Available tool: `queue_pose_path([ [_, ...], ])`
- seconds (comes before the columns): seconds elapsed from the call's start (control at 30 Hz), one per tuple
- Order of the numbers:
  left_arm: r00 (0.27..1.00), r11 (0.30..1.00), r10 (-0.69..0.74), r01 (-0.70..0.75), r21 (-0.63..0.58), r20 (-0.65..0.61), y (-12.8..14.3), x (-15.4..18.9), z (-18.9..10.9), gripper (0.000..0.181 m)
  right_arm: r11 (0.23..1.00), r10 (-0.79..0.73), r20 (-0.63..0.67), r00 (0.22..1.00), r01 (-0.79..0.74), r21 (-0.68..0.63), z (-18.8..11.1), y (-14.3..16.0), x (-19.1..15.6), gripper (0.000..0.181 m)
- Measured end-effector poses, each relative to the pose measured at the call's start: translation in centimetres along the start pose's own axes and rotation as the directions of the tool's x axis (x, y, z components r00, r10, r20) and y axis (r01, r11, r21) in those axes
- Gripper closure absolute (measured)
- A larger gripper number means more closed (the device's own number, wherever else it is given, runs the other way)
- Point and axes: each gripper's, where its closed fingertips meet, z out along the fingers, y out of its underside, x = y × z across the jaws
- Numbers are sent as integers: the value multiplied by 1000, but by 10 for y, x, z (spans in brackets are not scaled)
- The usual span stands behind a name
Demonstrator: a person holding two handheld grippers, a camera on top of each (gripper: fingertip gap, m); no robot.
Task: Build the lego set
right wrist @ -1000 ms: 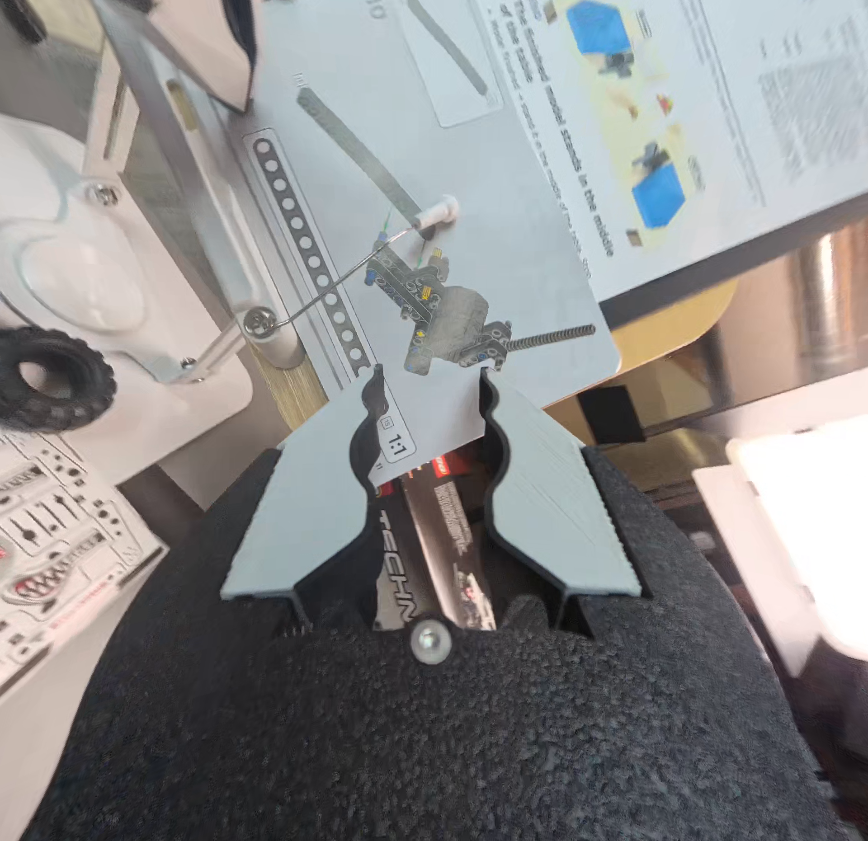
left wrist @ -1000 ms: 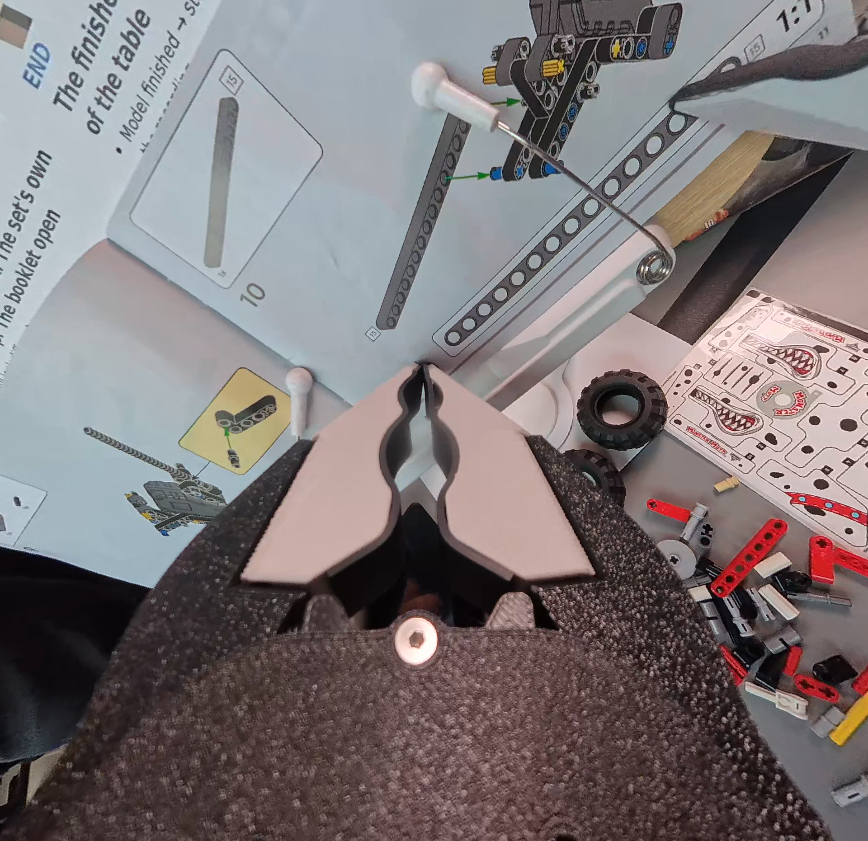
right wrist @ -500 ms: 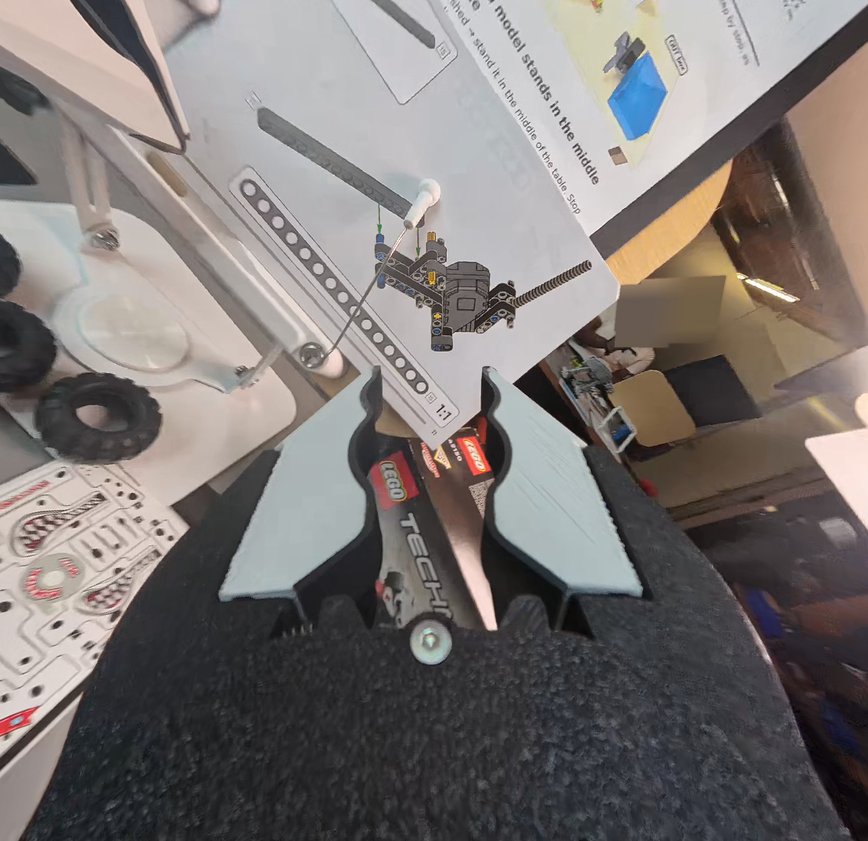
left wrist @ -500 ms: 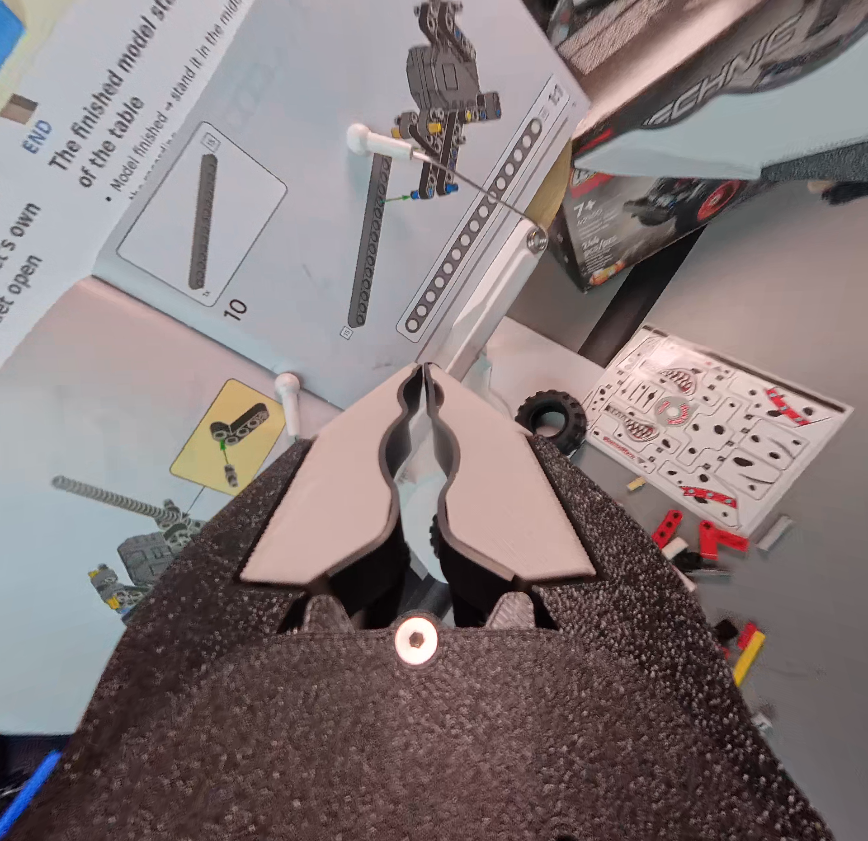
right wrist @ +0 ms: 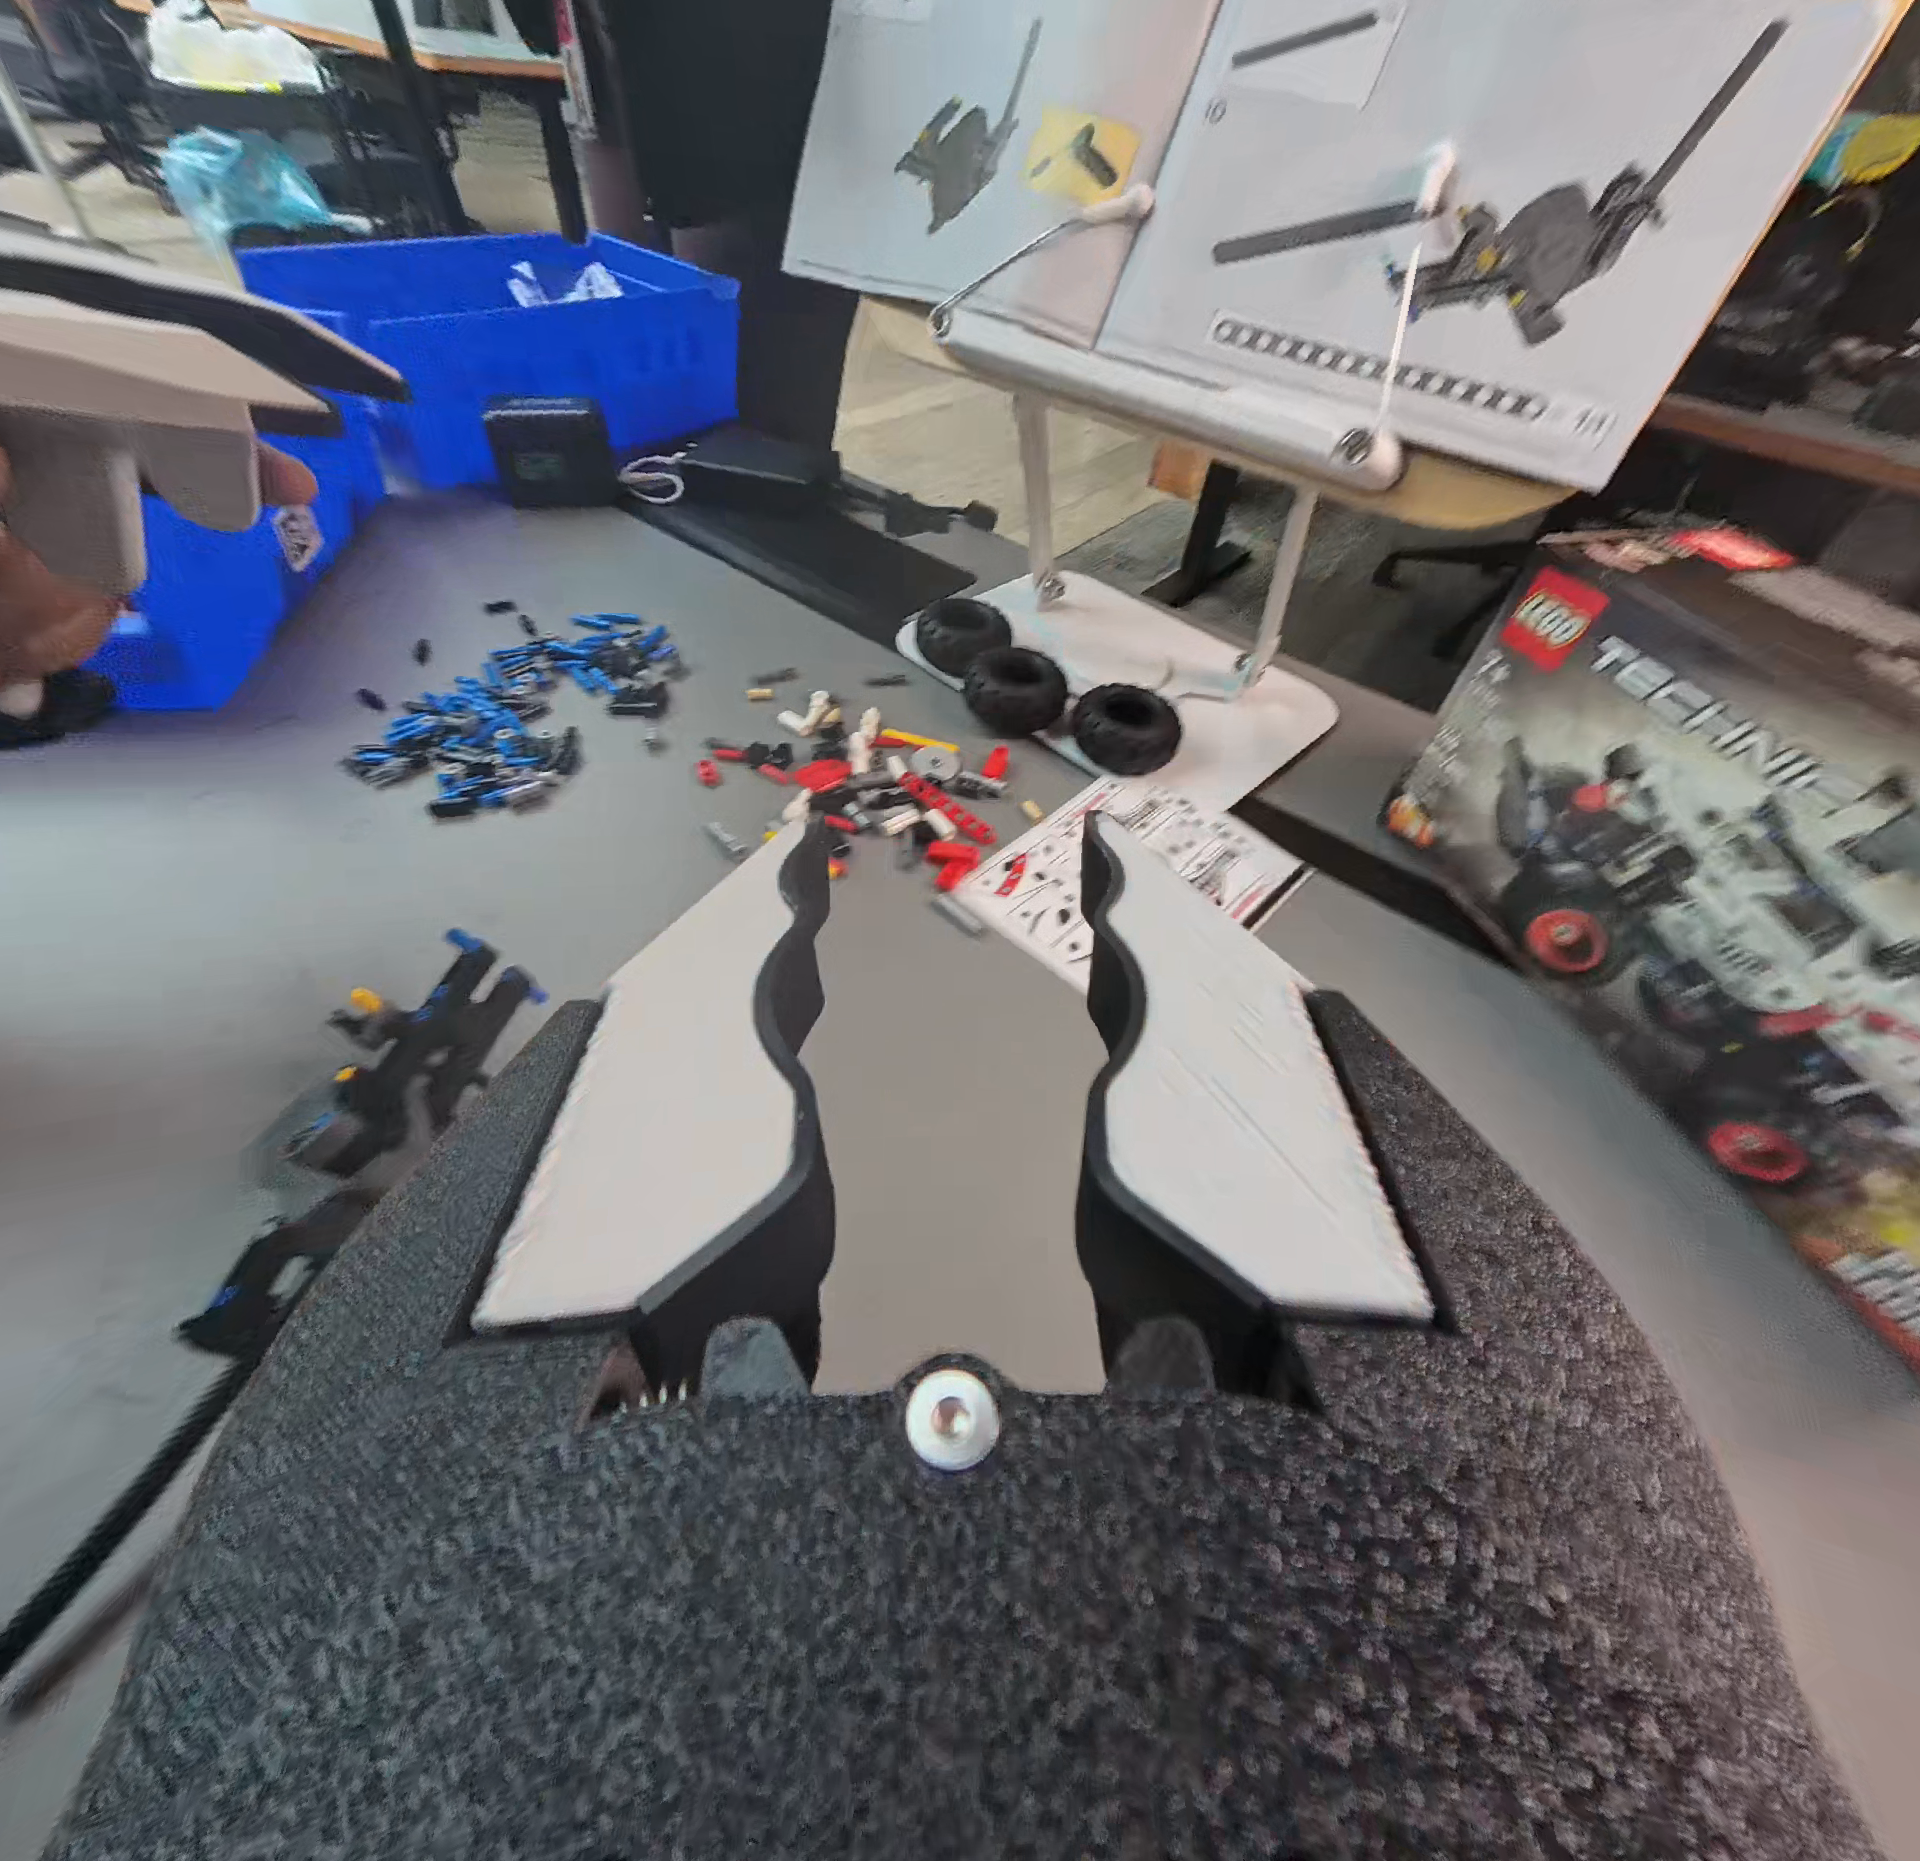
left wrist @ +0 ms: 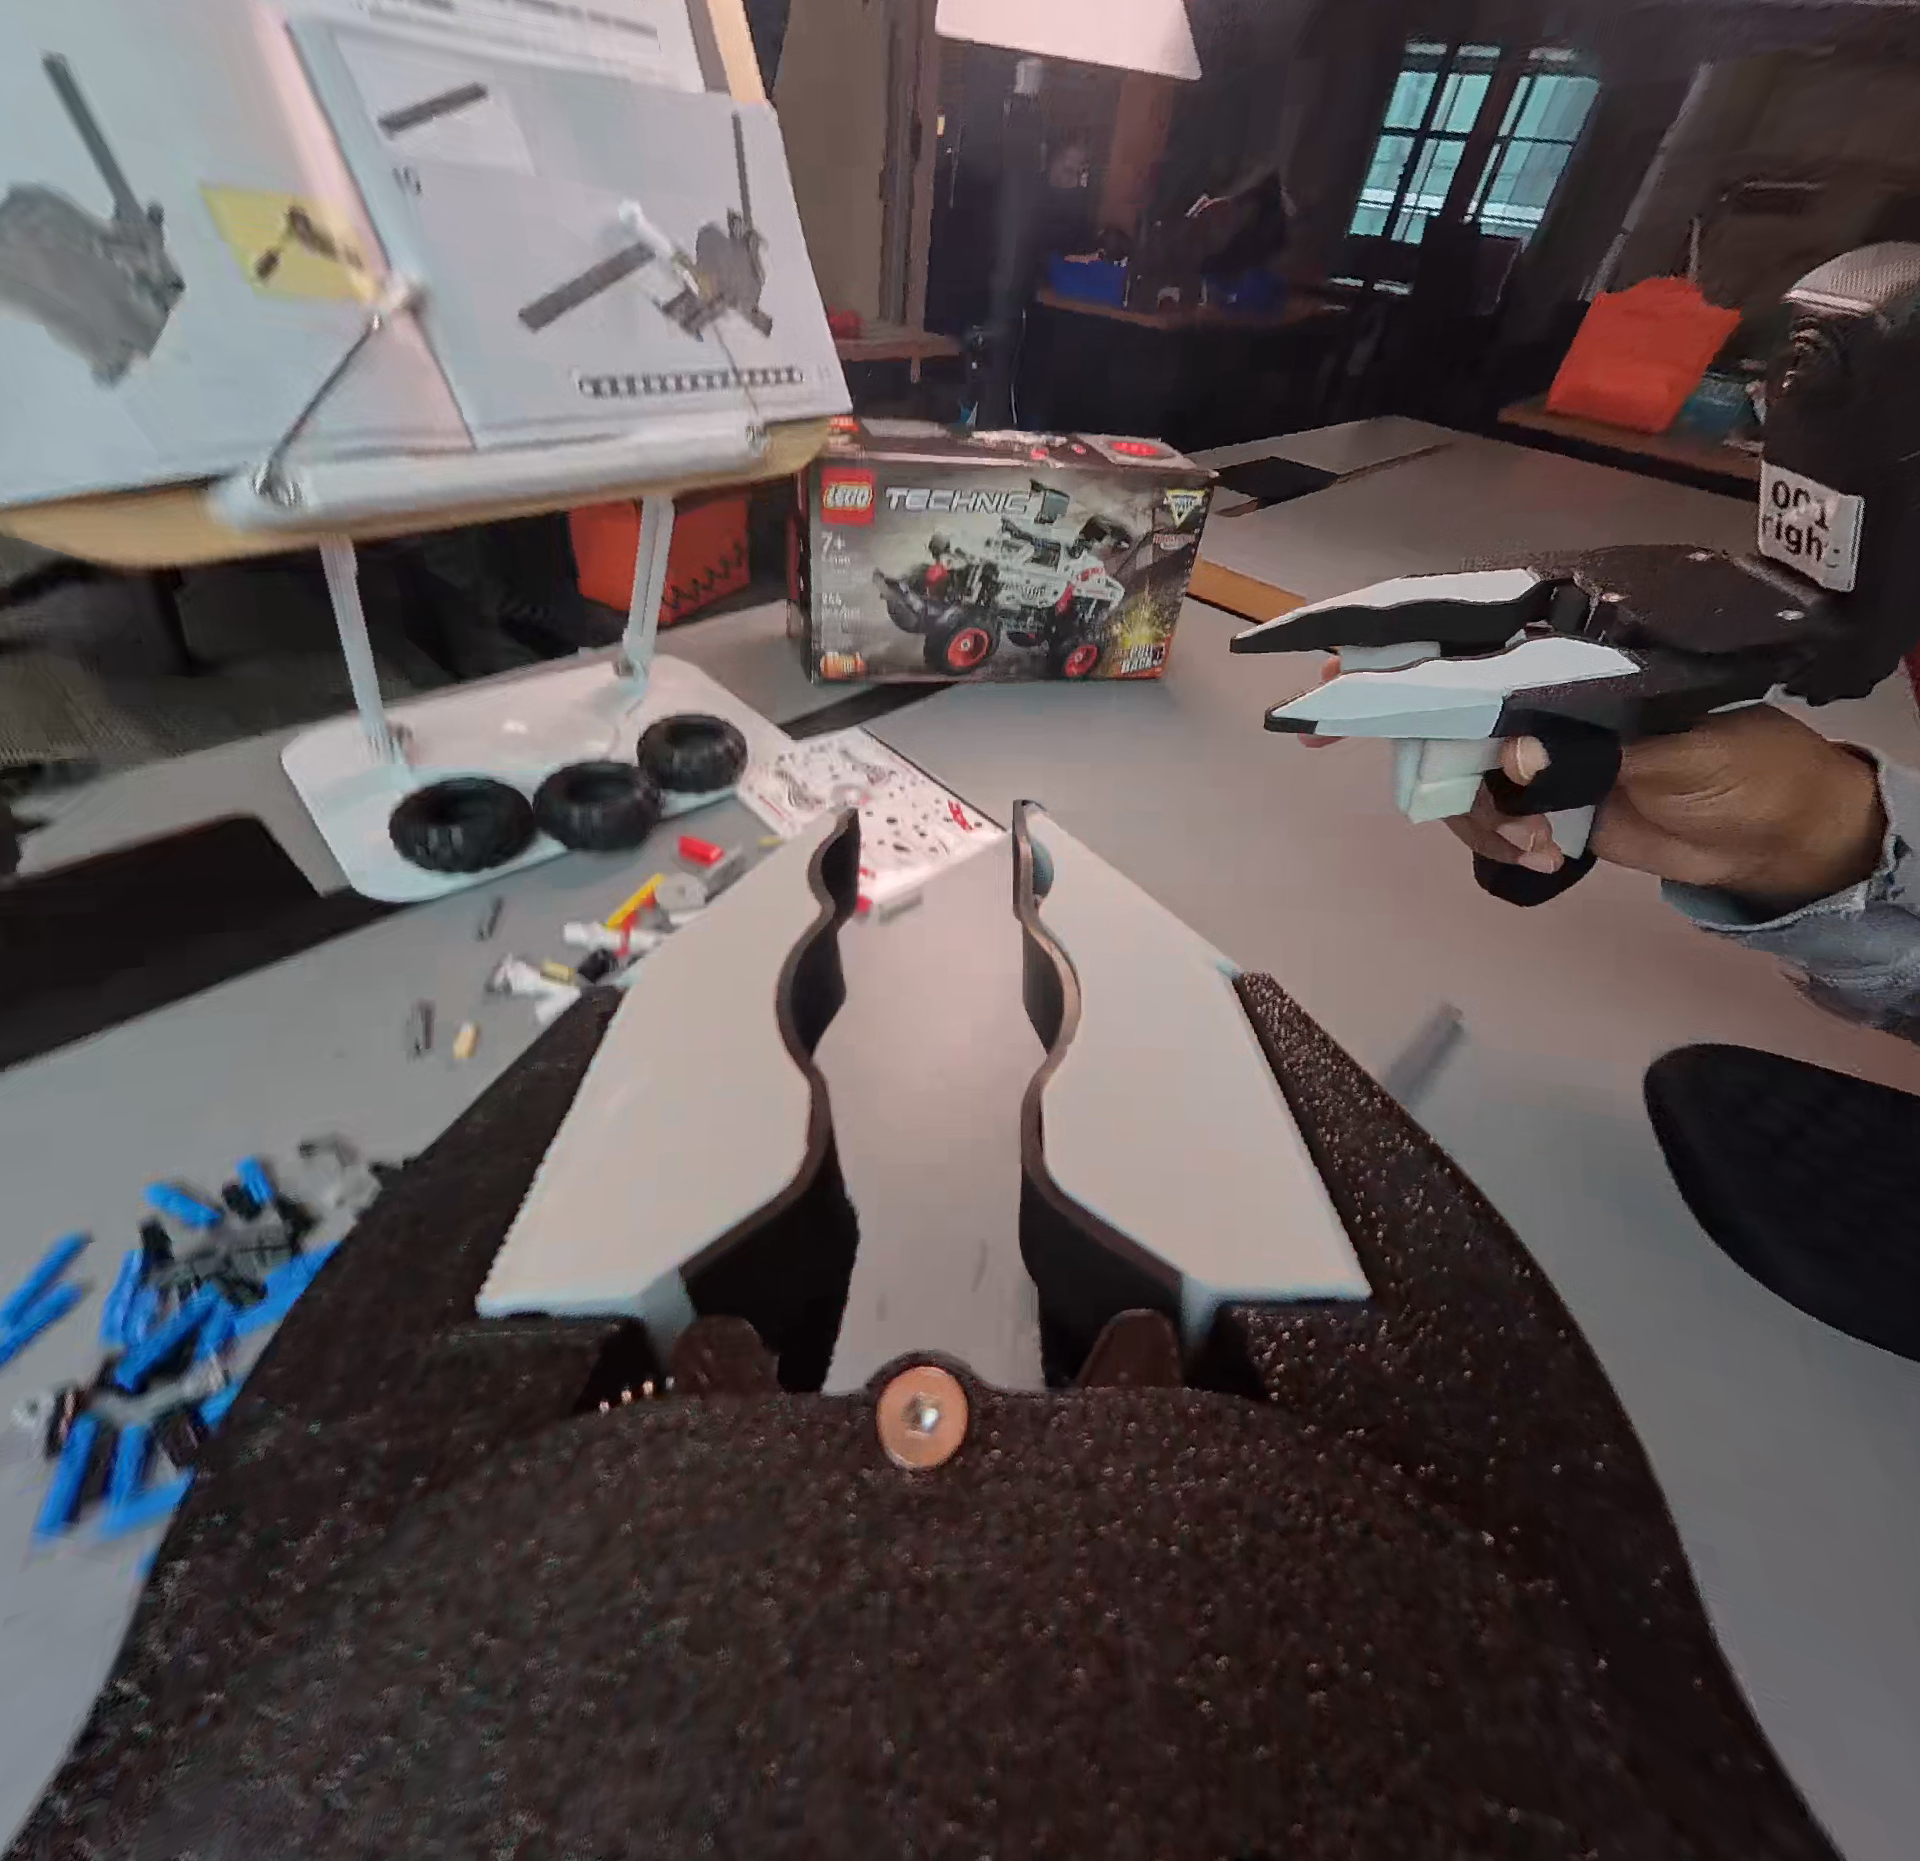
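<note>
My left gripper [left wrist: 935,824] is open and empty, held above the grey table [left wrist: 1195,876]. My right gripper [right wrist: 953,835] is open and empty too; it also shows in the left wrist view [left wrist: 1257,684], held by a hand. A partly built dark assembly [right wrist: 416,1053] with blue and yellow pins lies on the table, left of my right gripper. A pile of blue and black pins [right wrist: 509,710] and a mixed pile of red, white and grey pieces [right wrist: 883,772] lie farther ahead. Three black tyres [right wrist: 1039,689] sit on the stand's base. The open instruction booklet [right wrist: 1351,201] rests on the stand.
The set's box [right wrist: 1683,824] stands at the right, with a sticker sheet [right wrist: 1143,855] in front of it. Blue bins [right wrist: 488,346] stand at the far left. A black rounded seat [left wrist: 1808,1188] is at the table's right edge. The left gripper [right wrist: 364,405] hovers at the upper left. From either gripper's tips it is about 15 cm to the partly built dark assembly [right wrist: 416,1053].
Both grippers have pulled back from the booklet page and now face the table. The left gripper has gone from shut to open. The right gripper has stayed open.
</note>
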Motion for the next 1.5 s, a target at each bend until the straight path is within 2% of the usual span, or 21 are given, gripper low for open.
queue_pose_path([
  [0.07, 996, 996, -83, 84, -27, 34, 31, 4, -21, 148, 997, 80, 45, 996, -80, -16, -6, 19, -24, 132],
  [0.2, 988, 993, -109, 112, -22, 106, 74, 0, -50, 145, 995, 38, -13, 999, -37, 95, -9, 30, -30, 133],
  [0.3, 985, 990, -137, 137, 6, 101, 64, -2, -63, 138, 989, 26, 16, 1000, -28, 145, -14, 27, -34, 130],
  [0.37, 985, 994, -107, 107, 6, 138, 70, -10, -67, 135, 987, -16, 5, 1000, 15, 163, -18, 28, -33, 130],
  [0.43, 983, 990, -129, 134, -34, 131, 81, -12, -65, 124, 990, -29, 21, 999, 25, 141, -18, 34, -33, 124],
  [0.53, 988, 990, -105, 115, -85, 118, 89, -14, -59, 101, 994, -31, 119, 992, 18, 107, -17, 38, -48, 113],
  [0.63, 995, 980, -53, 69, -187, 85, 109, -10, -50, 83, 1000, 10, 296, 955, -5, -19, -14, 56, -81, 93],
  [0.73, 997, 979, -51, 60, -195, 53, 110, -2, -46, 85, 989, -77, 365, 928, 116, -87, -14, 74, -102, 85],
  [0.83, 997, 983, -59, 66, -170, 45, 105, -3, -47, 88, 985, -92, 401, 911, 141, -95, -15, 78, -113, 83],
  [1.07, 999, 996, -27, 31, -83, 45, 93, -7, -53, 121, 983, -138, 378, 915, 172, -57, -13, 81, -105, 102],
  [1.23, 1000, 996, -13, 15, -89, 20, 94, -1, -51, 124, 982, -136, 382, 914, 177, -73, -11, 85, -105, 105],
  [1.37, 1000, 996, 8, -5, -91, 24, 95, 0, -50, 118, 980, -145, 380, 914, 186, -73, -11, 86, -105, 105],
  [1.5, 999, 995, -37, 38, -87, 15, 93, 3, -50, 114, 978, -166, 365, 916, 199, -54, -12, 82, -103, 106],
])
